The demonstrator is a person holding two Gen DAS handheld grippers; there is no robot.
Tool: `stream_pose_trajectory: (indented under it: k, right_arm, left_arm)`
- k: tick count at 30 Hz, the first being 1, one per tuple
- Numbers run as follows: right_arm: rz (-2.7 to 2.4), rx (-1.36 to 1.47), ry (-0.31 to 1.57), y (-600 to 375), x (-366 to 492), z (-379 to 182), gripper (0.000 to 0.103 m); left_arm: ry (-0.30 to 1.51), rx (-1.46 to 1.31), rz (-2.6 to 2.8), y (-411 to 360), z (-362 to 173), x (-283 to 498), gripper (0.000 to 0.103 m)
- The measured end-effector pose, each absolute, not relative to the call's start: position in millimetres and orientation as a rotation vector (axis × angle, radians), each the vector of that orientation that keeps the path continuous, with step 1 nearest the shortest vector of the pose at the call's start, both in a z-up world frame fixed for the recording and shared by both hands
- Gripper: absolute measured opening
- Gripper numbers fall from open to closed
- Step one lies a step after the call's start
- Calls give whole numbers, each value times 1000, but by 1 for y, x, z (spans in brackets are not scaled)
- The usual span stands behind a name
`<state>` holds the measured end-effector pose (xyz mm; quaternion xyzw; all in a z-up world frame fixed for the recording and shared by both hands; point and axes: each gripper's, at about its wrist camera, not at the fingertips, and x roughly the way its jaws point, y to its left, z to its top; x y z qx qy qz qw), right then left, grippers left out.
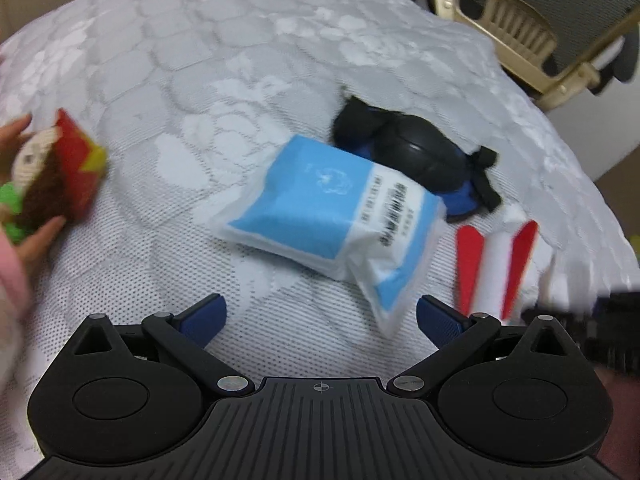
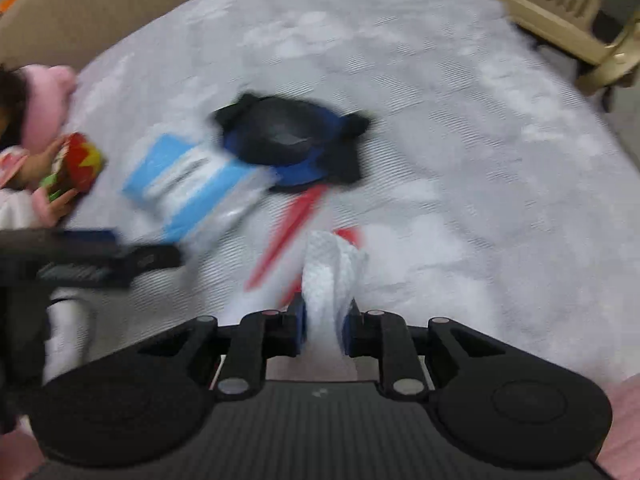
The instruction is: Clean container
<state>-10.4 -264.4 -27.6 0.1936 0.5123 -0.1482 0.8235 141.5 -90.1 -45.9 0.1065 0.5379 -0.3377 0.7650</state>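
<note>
A blue and white tissue pack lies on the white patterned bedspread. My left gripper is open and empty just in front of it. My right gripper is shut on a white tissue that sticks up between its pads. A white container with red stripes lies right of the pack; in the blurred right wrist view its red stripes show just ahead of the tissue. The left gripper also shows at the left of the right wrist view.
A black and blue pad with straps lies behind the pack, also in the right wrist view. A child's hands hold a red toy at the left. A beige chair stands beyond the bed at the right.
</note>
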Motion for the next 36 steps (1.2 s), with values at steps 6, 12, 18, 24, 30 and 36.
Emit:
stream_pose_trajectory:
  k: [6, 12, 18, 24, 30, 36]
  right_arm:
    - [-315, 518, 980, -294, -6, 1, 15]
    - [-204, 561, 792, -296, 28, 50, 15]
    - [-259, 396, 910, -284, 64, 7, 18]
    - [-238, 413, 1052, -273, 58, -44, 52]
    - [-228, 314, 1087, -258, 47, -54, 51]
    - [-269, 281, 1072, -272, 38, -49, 31]
  left_arm:
    - [1149, 288, -772, -102, -50, 129, 103]
    - [1090, 200, -830, -96, -35, 132, 103]
    - [1181, 184, -718, -93, -60, 156, 103]
    - [1183, 146, -717, -98, -61, 168, 103]
    - [1172, 160, -732, -104, -63, 169, 103]
    - [1152, 207, -740, -112, -63, 166, 103]
